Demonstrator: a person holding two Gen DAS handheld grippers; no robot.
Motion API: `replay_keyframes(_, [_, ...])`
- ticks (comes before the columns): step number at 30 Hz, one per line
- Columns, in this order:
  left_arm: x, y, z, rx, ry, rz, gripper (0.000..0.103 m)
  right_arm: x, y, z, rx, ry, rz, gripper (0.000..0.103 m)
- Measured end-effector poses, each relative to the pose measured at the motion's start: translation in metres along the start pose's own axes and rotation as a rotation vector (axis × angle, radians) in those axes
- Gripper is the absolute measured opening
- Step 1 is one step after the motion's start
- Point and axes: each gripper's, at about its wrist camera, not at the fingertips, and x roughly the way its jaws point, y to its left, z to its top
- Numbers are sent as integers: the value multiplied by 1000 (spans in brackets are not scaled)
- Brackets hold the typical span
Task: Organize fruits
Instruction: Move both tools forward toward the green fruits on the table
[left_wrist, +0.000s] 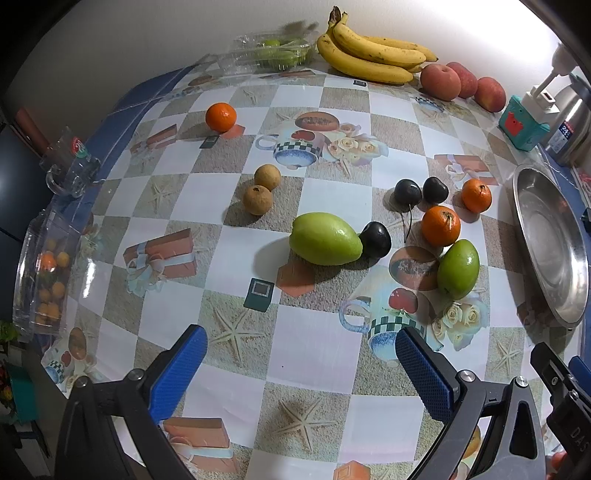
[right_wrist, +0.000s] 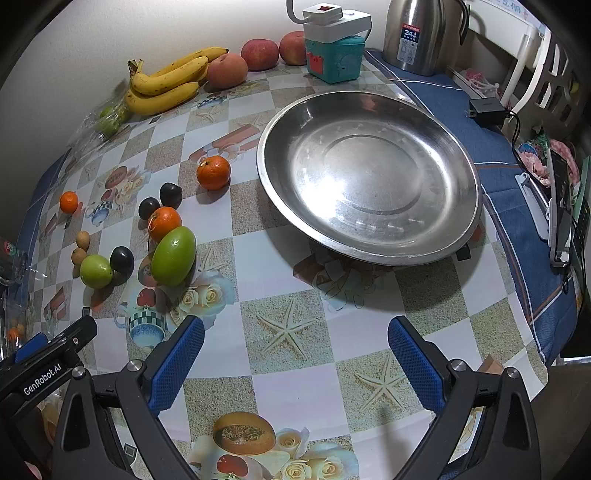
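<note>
- The steel dish (right_wrist: 369, 181) sits on the checked tablecloth (right_wrist: 295, 306) and has nothing in it; all places below are given from this dish.
- Left gripper (left_wrist: 301, 354): jaws spread wide with nothing between the blue pads (left_wrist: 181, 365), held above bare cloth well off the dish's left.
- Right gripper (right_wrist: 295, 347): also wide open and holding nothing, above the cloth just in front of the dish's near rim.
- Closest fruit to the dish is an orange (right_wrist: 213, 172) just off its left rim, not touching it.
- Farther left, a second orange (right_wrist: 165, 223) touches the larger green fruit (right_wrist: 173, 256) in front of it.
- Two dark plums (right_wrist: 170, 194) lie side by side between those two oranges; one of them is up against the second orange.
- A third dark plum (right_wrist: 122, 259) touches a second green fruit (right_wrist: 96, 271), left again of the first green one.
- Two small tan fruits (left_wrist: 262, 188) lie together beyond that pair, farther from the dish.
- A lone small orange (left_wrist: 221, 117) is the loose fruit farthest left of the dish.
- Behind the dish, along the wall: a bunch of bananas (right_wrist: 166, 83), three apples (right_wrist: 258, 53), and a teal box (right_wrist: 334, 59) with a white power strip (right_wrist: 336, 20) on top.
- A steel kettle (right_wrist: 419, 33) stands behind the dish to its right.
- A clear pack of green fruit (left_wrist: 273, 53) lies left of the bananas.
</note>
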Motion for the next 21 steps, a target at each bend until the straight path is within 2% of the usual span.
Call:
replay_keyframes(9, [1, -1, -1, -14, 7, -22, 103, 0, 1, 1, -2, 0, -2, 100])
replay_keyframes(17, [1, 0, -1, -31, -26, -50, 103, 0, 0, 0, -6, -1, -1, 100])
replay_keyframes(18, [0, 2, 0, -44, -55, -80, 103, 0, 0, 0, -7, -1, -2, 100])
replay_keyframes(21, [0, 2, 0, -43, -57, -70, 103, 0, 1, 0, -9, 0, -1, 100])
